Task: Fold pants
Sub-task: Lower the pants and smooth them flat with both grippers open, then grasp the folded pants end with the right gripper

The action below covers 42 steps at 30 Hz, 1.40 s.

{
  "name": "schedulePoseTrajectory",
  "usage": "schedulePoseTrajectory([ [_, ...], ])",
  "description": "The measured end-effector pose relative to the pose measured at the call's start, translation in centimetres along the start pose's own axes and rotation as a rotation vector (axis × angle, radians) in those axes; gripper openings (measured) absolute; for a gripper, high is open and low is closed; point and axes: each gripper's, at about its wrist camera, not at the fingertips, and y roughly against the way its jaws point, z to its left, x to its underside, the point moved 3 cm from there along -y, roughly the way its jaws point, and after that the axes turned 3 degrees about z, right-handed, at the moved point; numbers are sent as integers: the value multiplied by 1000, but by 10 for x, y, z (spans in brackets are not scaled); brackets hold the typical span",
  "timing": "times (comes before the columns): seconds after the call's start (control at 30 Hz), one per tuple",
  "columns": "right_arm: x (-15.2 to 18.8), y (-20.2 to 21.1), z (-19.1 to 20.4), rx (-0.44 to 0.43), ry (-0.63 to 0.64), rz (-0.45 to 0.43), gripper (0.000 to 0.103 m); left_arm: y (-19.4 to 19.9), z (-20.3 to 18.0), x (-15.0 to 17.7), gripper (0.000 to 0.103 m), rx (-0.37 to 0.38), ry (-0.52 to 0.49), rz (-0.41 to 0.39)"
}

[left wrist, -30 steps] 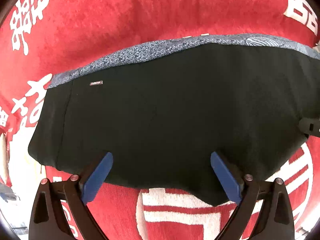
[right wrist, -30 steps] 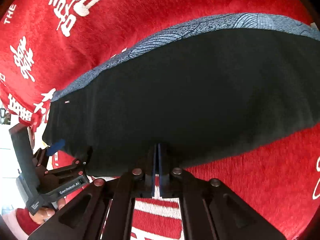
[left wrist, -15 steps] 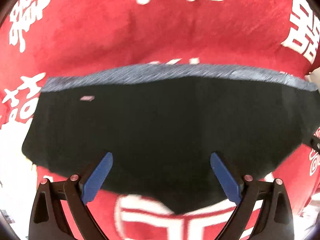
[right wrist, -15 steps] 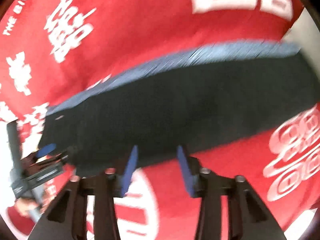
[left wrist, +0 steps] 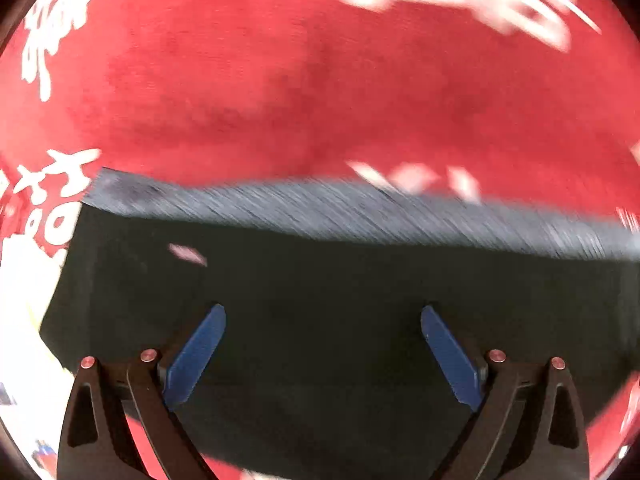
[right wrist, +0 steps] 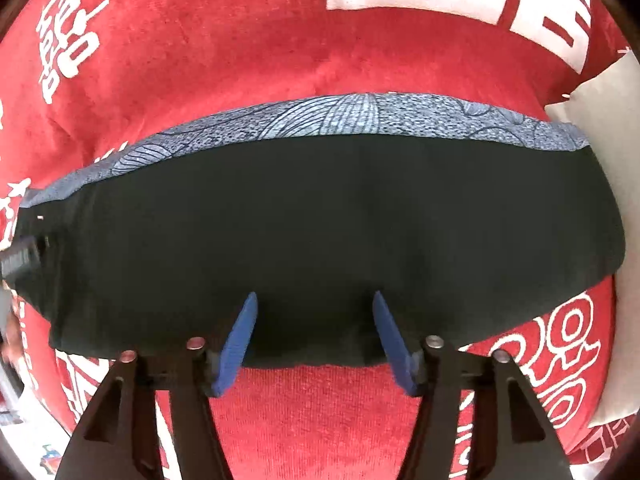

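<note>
pants (right wrist: 320, 224) flat on red blanket (right wrist: 240, 48), under both grippers | left gripper (left wrist: 323, 320) jaws apart, empty | right gripper (right wrist: 314, 308) jaws apart over near edge

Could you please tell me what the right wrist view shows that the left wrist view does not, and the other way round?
Only the right wrist view shows a pale cushion at the right edge, the pants' whole near hem, and sharp leaf lines on the blue band. Only the left wrist view, which is motion-blurred, shows the small pale label clearly. Both show the black pants lying flat on the red blanket, with an open tool in front: the right tool, the left tool.
</note>
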Motion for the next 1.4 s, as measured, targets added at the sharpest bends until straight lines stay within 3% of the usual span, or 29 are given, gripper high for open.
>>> schedulePoseTrajectory([
  [0.07,0,-3,5,-9,6,5,80,-12,26,-21,99,-63,71,-13],
  [0.17,1,-5,11,23,27,8,82,-31,67,-35,99,-153,181,16],
  [0.23,2,-5,12,8,24,3,83,-38,83,-35,99,-82,252,24],
  [0.27,2,-5,12,3,27,2,83,-37,82,-40,99,-96,251,12],
  [0.33,4,-3,7,2,38,3,83,-39,80,-51,99,-202,207,17],
  [0.43,2,-4,8,2,33,11,83,-37,88,-56,99,-156,273,39],
  [0.57,1,-3,8,-1,20,3,85,-13,70,-43,99,-137,176,51],
  [0.87,-5,-14,26,18,23,7,94,44,-25,12,99,7,-9,69],
  [0.9,-6,-16,28,21,27,11,95,42,-20,17,99,14,-23,71],
  [1.1,-9,-17,30,5,16,21,97,54,-50,34,99,7,-90,81],
  [1.4,-8,-3,7,-104,-78,26,97,63,-84,41,99,-3,-153,79],
])
